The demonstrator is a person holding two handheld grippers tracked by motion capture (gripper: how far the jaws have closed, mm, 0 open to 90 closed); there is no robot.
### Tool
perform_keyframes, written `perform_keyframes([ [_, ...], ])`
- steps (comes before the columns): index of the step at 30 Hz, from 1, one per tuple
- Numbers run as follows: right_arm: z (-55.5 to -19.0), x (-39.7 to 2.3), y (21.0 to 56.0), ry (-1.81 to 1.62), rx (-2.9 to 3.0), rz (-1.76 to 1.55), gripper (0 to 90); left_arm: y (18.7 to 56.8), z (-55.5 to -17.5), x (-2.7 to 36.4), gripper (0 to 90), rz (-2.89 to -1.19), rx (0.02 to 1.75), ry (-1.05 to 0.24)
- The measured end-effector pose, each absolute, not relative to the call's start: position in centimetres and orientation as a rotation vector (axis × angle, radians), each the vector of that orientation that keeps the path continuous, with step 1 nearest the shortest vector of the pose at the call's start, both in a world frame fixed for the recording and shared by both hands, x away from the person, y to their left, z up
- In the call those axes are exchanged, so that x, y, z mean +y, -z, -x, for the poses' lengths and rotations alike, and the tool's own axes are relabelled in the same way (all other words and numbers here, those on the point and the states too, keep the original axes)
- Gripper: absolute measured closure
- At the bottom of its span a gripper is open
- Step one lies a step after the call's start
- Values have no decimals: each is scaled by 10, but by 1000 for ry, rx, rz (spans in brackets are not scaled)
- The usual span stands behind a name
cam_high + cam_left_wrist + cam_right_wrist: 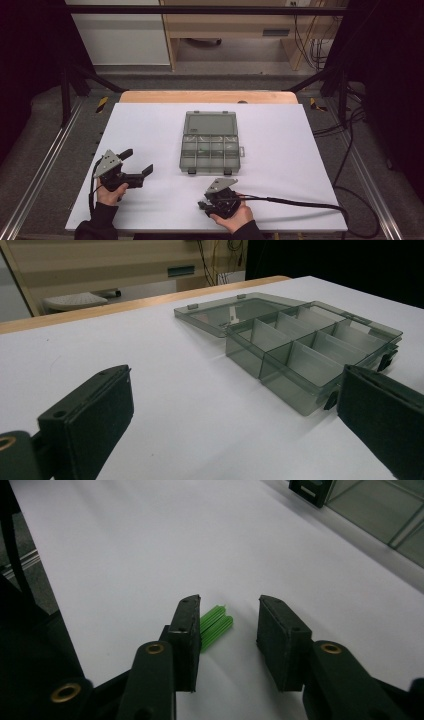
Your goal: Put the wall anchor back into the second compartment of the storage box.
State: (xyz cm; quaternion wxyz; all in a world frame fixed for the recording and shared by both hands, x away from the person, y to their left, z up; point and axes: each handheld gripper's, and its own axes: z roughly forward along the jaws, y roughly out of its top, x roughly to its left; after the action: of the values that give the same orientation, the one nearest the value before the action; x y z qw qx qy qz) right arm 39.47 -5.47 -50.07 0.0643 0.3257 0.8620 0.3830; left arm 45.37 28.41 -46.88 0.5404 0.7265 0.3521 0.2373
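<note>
A small ribbed green plastic piece [215, 626] lies on the white table sheet [150, 130] between the jaws of the right gripper [227, 625], against the left jaw; the jaws stand partly apart, not closed on it. Just ahead of that gripper sits a smoky clear plastic compartment box [210, 148], its lid [210, 123] laid flat open behind it. Thin green bits show in some of its compartments. The left gripper [136, 162], jaws wide, hovers left of the box. Beyond the table's wooden edge [207, 96] stand pale cabinets [120, 35] and hanging cables [312, 35].
</note>
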Motion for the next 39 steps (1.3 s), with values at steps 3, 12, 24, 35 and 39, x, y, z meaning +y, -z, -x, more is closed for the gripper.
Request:
perform_keyframes([
  [3,-395,-54,501,-1163,2613,-982,664,469,-454,284,13,-1728,837,-565],
  [12,-395,-54,501,-1155,2624,-993,748,469,-454,284,13,-1730,836,-566],
  [24,-396,-55,501,-1141,2636,-998,846,469,-454,284,14,-1728,837,-566],
  [35,-398,-56,497,-1153,2629,-1016,851,469,-454,284,13,-1727,836,-566],
  [39,-399,-59,490,-1184,2605,-1007,850,469,-454,284,13,-1728,836,-566],
])
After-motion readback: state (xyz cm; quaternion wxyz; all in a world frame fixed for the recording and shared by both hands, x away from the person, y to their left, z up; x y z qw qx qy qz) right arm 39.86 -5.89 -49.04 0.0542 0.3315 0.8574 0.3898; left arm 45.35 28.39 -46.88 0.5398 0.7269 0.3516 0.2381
